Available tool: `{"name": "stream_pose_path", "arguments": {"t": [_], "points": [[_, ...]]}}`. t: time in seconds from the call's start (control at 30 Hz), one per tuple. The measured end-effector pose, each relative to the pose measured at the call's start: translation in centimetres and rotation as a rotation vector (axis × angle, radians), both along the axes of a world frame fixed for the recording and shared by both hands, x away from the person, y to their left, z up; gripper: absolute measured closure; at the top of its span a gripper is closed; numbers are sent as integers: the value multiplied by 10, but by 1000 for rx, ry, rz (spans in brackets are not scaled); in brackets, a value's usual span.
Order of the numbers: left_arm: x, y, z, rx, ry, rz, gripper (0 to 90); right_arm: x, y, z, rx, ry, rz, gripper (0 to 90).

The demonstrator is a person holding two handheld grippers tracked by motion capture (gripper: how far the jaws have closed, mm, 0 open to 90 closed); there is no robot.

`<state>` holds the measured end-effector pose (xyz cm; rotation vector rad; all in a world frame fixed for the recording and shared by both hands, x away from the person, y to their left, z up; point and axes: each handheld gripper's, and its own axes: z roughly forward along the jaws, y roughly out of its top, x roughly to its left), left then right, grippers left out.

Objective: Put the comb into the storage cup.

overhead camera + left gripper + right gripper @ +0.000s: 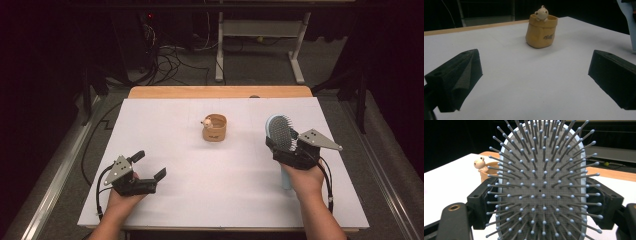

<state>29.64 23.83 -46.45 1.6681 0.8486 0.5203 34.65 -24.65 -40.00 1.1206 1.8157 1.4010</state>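
Note:
A tan sack-shaped pot (215, 128) with a small bear figure on its rim stands near the middle of the white table (165, 125). In the left gripper view the pot (541, 32) sits ahead of my left gripper (535, 75), whose jaws are wide apart with nothing between them. In the high view that left gripper (149, 164) rests low at the front left. My right gripper (284, 147) is shut on a light blue hairbrush (280, 131) at the right, bristles facing the camera and handle pointing down. The hairbrush (541, 190) partly hides the pot (485, 172) in the right gripper view.
A wooden strip (220, 92) runs along the table's far edge. Beyond it, on the floor, lie cables (170, 60) and the legs of a white desk frame (297, 55). Dark surroundings close in on both sides.

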Motion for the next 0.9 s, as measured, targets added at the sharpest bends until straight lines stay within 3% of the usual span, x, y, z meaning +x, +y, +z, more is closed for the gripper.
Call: {"name": "stream_pose_path", "arguments": {"t": [0.53, 0.9], "points": [[-1, -5, 3, 7, 4, -15, 1, -11, 8, -2, 1, -61, 20, 212], [-3, -10, 9, 6, -19, -35, 1, -12, 31, 4, -6, -95, 72, 211]]}}
